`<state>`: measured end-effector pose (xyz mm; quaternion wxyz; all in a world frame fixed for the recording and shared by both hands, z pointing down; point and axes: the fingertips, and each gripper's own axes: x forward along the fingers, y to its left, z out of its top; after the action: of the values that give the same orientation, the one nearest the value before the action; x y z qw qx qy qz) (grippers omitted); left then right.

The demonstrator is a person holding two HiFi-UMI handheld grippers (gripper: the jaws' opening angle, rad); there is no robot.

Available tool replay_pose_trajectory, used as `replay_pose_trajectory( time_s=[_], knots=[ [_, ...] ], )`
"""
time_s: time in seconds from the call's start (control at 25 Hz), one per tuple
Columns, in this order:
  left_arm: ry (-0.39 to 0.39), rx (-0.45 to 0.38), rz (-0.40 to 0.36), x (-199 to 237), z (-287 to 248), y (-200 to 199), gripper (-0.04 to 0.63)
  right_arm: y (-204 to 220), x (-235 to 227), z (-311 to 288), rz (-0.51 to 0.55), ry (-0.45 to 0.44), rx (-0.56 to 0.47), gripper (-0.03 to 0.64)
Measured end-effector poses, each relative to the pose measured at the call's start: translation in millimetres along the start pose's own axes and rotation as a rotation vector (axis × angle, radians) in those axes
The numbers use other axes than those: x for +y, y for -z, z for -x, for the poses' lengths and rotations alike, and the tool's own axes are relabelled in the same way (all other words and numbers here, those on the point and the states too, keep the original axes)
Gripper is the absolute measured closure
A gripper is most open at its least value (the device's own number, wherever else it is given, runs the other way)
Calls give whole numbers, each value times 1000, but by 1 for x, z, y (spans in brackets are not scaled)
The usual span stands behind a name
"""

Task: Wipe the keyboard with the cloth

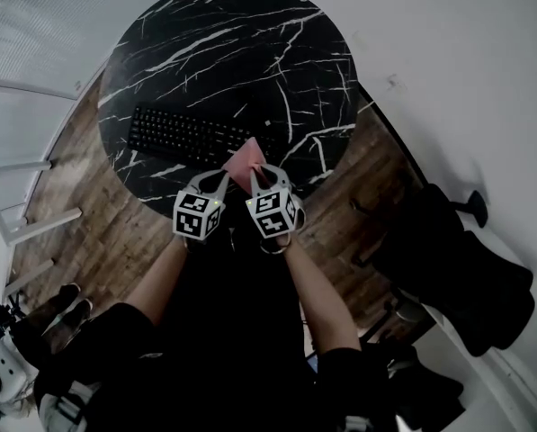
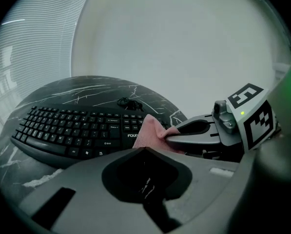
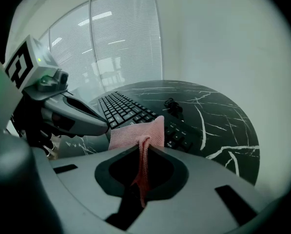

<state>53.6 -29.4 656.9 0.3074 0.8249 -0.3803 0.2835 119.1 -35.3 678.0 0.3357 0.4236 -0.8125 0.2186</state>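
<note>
While the left gripper (image 1: 218, 180) hangs closed and empty over the table's near edge, the right gripper (image 1: 263, 173) beside it is clamped on the pink cloth (image 1: 247, 158). The cloth hangs at the near right end of the keyboard (image 1: 183, 135). Wiping seems not yet begun, so the whole keyboard on the round table (image 1: 250, 43) is left to do.

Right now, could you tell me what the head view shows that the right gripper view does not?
Only the head view shows the person's forearms and a black chair standing beside the table. Only the right gripper view shows the pink cloth pinched between the jaws of the right gripper, with a strip hanging down between them. Both views show the keyboard, the marbled table, the cloth and the left gripper.
</note>
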Motion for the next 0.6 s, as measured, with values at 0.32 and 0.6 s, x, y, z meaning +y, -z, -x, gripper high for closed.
replay_pose_trajectory(
  time_s=[0.32, 0.6],
  knots=[
    [-44, -13, -3, -30, 4, 6, 595, 23, -23, 22, -18, 0, -16, 601],
    [-113, -41, -7, -31, 36, 7, 595, 1, -8, 44, -85, -57, -148, 601]
  ],
)
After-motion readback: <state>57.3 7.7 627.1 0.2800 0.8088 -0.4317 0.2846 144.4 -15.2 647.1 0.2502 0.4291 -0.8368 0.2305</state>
